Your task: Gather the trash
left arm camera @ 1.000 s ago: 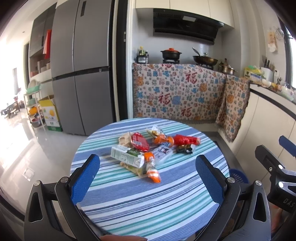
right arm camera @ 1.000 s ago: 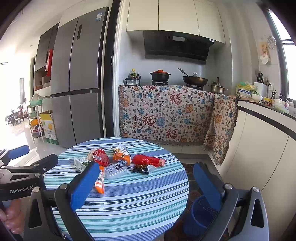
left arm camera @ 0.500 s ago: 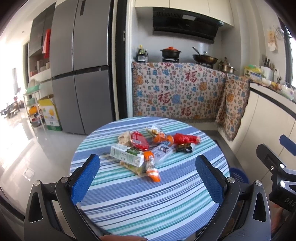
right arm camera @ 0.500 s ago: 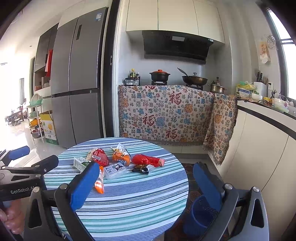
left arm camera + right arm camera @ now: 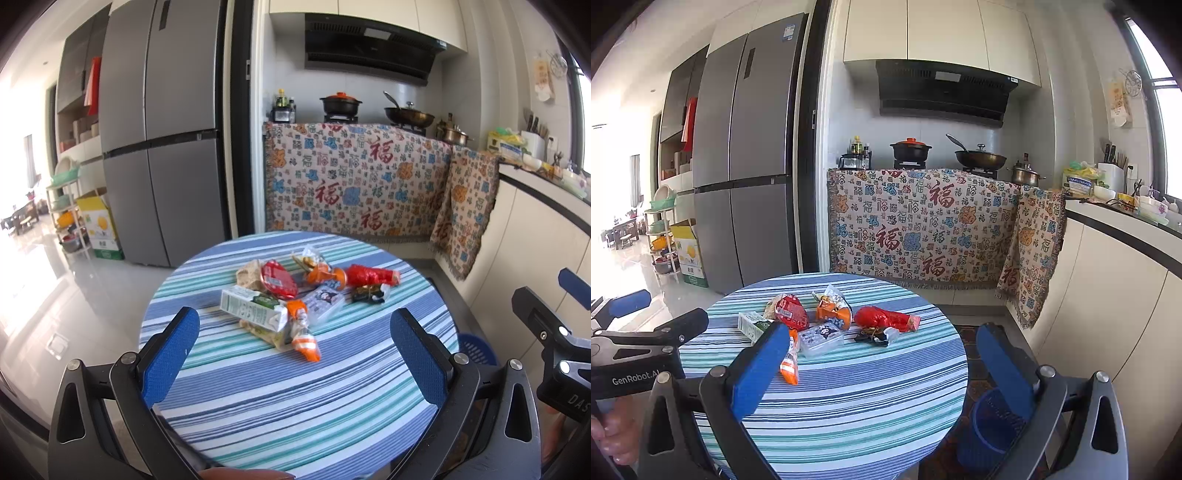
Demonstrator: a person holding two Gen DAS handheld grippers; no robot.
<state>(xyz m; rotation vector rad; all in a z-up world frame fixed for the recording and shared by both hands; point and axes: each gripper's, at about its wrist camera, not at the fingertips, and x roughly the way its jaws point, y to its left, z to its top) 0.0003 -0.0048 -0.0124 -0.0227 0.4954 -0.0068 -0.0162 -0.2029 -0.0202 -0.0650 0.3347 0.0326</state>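
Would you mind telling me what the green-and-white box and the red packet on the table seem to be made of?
The box looks like matte printed carton: flat faces, folded edges, dented end. The red packet looks like glossy plastic film: crinkled, with bright highlights; foil lining cannot be ruled out.

This is a home kitchen. A tall grey fridge (image 5: 746, 162) stands by the doorway, and beside it a black range hood (image 5: 945, 92) hangs under cream wall cabinets (image 5: 938, 33). On the hob sit a black pot with an orange lid (image 5: 910, 147) and a lidded wok (image 5: 980, 158), the counter below draped in a patterned cloth (image 5: 923, 229). A knife block (image 5: 1112, 173) and bowls crowd the side counter (image 5: 1123, 221), and a small round table (image 5: 849, 406) wears a striped cloth.
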